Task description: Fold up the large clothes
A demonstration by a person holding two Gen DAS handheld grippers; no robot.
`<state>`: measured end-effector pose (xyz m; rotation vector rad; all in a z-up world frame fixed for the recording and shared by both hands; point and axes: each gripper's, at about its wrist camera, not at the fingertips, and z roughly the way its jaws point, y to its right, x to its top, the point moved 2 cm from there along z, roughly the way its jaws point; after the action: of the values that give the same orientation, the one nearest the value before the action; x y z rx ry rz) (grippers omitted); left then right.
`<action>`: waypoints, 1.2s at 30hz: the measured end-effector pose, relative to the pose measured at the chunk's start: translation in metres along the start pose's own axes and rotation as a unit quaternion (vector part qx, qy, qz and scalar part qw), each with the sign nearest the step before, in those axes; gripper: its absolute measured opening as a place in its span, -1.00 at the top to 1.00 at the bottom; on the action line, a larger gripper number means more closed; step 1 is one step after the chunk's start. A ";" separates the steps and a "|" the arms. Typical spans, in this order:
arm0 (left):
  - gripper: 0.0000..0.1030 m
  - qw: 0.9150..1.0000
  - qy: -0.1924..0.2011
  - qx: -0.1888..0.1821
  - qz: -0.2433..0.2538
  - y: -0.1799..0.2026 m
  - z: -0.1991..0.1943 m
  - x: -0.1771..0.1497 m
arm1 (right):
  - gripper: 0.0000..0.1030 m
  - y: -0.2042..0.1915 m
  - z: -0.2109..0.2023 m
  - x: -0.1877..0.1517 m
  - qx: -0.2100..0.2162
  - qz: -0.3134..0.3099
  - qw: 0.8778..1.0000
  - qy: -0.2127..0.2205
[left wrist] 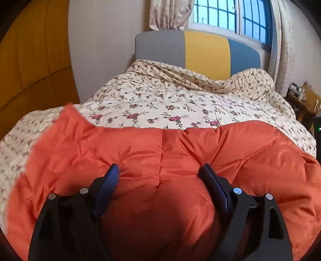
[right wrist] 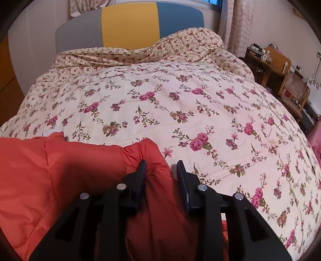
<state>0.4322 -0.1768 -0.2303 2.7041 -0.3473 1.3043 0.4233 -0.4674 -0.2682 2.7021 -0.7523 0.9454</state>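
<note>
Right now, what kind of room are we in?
Most likely a bedroom. There is a bed under a cream flowered quilt, a padded grey, yellow and blue headboard, and a window with pale curtains. A puffy orange jacket lies on the quilt.

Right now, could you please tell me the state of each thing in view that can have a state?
orange jacket: lying on the bed, puffy and creased
left gripper: open wide over the jacket, gripping nothing
right gripper: partly open, jacket fold between its fingers
floral quilt: spread over the bed, bunched near the headboard
curtain: drawn aside
</note>
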 end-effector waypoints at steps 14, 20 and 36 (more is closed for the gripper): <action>-0.67 1.000 -0.014 -0.009 -0.010 0.000 0.010 -0.011 | 0.17 -0.009 -0.125 -0.016 0.143 -0.008 0.983 0.118; -0.78 1.000 -0.015 0.021 -0.003 0.002 0.001 -0.015 | 0.20 -0.075 -0.136 -0.037 0.194 -0.107 0.968 0.117; -0.81 0.999 -0.025 0.029 -0.004 0.002 0.013 -0.017 | 0.18 -0.100 -0.069 -0.060 0.166 -0.112 0.977 0.081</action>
<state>0.4317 -0.1785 -0.2518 2.7862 -0.3074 1.2663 0.3980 -0.3354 -0.2519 2.8555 -0.2705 1.3112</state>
